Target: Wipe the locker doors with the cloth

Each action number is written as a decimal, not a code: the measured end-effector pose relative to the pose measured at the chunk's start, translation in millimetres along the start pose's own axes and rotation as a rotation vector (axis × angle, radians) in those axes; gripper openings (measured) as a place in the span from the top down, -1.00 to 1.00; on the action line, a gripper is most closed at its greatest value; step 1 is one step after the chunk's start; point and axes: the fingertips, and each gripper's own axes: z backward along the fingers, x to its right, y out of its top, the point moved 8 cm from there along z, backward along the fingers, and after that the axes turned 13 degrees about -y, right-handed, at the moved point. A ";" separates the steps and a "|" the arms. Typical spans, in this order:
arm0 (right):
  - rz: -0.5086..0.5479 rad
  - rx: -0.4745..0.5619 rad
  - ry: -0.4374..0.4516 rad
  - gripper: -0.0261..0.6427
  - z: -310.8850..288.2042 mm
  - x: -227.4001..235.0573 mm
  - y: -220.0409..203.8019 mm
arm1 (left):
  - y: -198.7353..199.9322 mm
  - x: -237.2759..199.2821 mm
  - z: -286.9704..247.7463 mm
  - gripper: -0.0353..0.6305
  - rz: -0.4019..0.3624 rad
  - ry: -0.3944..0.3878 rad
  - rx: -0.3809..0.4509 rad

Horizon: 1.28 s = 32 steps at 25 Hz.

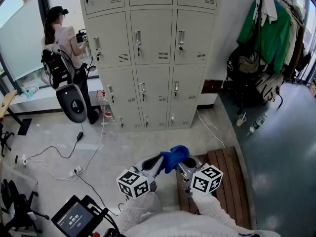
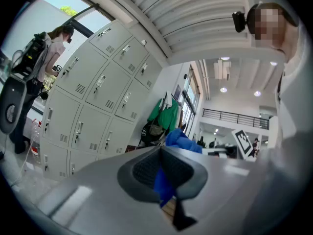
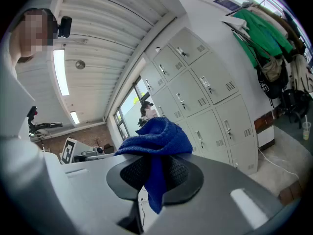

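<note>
I record the pale grey metal locker doors (image 1: 148, 53) standing well ahead of both sets of jaws, apart from either. My left gripper (image 2: 162, 177) is clenched on the blue towelling cloth (image 1: 174, 158), a strip of which is pinched between its pads. My right gripper (image 3: 155, 173) grasps the same cloth, which bunches above its jaws and hangs between them. The cloth bridges the two grippers.

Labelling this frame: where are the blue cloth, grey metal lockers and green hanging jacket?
Blue cloth (image 1: 174, 157), head view, its bunched middle.
Grey metal lockers (image 1: 153, 33), head view, a middle door's panel.
Green hanging jacket (image 1: 271, 36), head view, its body.
</note>
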 end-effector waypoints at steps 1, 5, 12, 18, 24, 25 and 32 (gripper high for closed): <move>-0.001 -0.004 -0.003 0.77 -6.4 4.4 -1.1 | -1.2 -7.6 -2.4 0.88 0.000 0.001 -0.002; -0.010 -0.003 -0.015 0.77 -46.0 20.7 3.3 | 4.6 -52.9 -15.0 0.87 0.006 0.003 0.001; 0.004 0.030 -0.033 0.77 -159.0 45.8 48.1 | 60.3 -164.3 -47.3 0.87 -0.013 -0.035 0.017; 0.028 0.081 -0.025 0.77 -266.2 56.0 102.0 | 131.7 -263.1 -70.1 0.88 -0.083 -0.063 0.029; 0.032 0.084 -0.032 0.77 -336.9 69.5 128.0 | 158.4 -333.9 -90.3 0.87 -0.080 -0.080 0.025; 0.033 0.079 -0.034 0.77 -345.1 72.2 130.4 | 159.5 -343.7 -93.8 0.87 -0.072 -0.079 0.022; 0.040 0.047 -0.033 0.77 -395.1 99.3 150.0 | 177.6 -396.2 -115.9 0.88 -0.053 -0.057 0.027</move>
